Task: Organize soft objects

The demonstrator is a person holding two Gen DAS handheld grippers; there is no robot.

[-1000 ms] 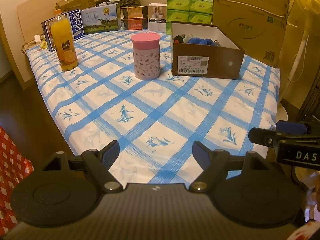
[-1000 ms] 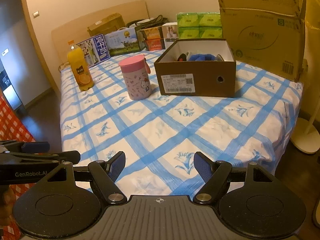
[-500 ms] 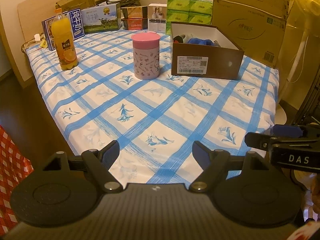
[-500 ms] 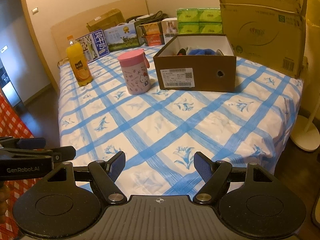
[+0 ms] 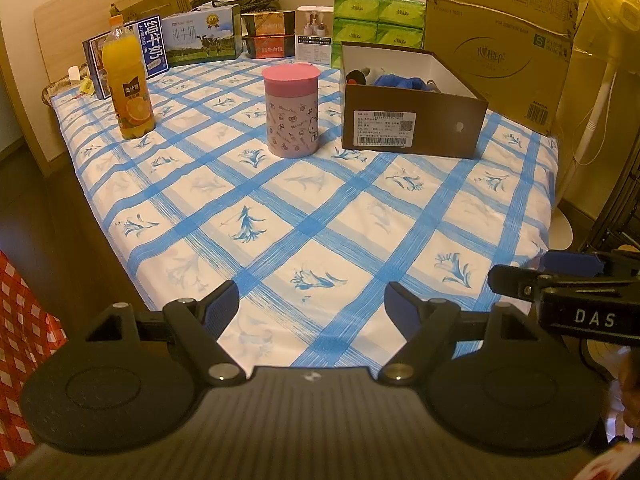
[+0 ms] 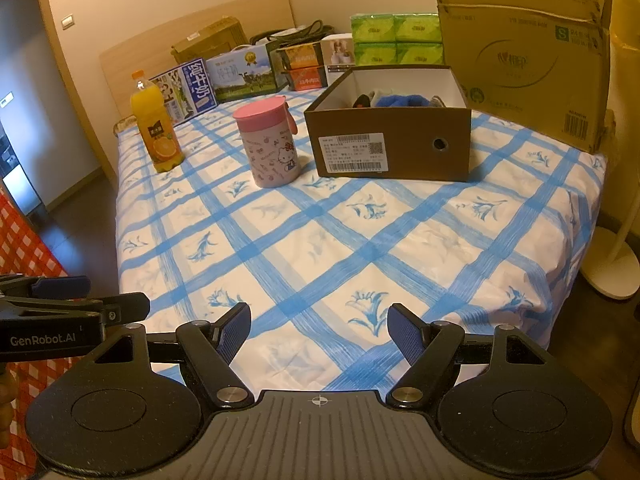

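A: L gripper point(image 5: 312, 300) status?
B: Jaws spread wide, nothing btwn the pads. It hovers over the near edge of the bed sheet point(image 5: 320, 208), blue-check w/ flower print.
A: R gripper point(image 6: 319, 322)?
B: Same: released, empty, over the near edge of the sheet. The two sit side by side; each shows at the edge of the other's view.
A: Soft objs?
B: Inside the brown shoebox point(image 5: 412, 124), far ahead and slightly right of the L gripper, well apart from both. A blue soft item point(image 5: 400, 81) shows above the rim, a pale one w/ a dark patch beside it; can't tell what they are.
A: Other items?
B: Pink-lid cup point(image 5: 291, 114) just left of the box, ahead of both grippers. Orange juice bottle point(image 5: 127, 84) far ahead-left. Large cardboard carton point(image 5: 500, 40) behind the box, ahead-right.
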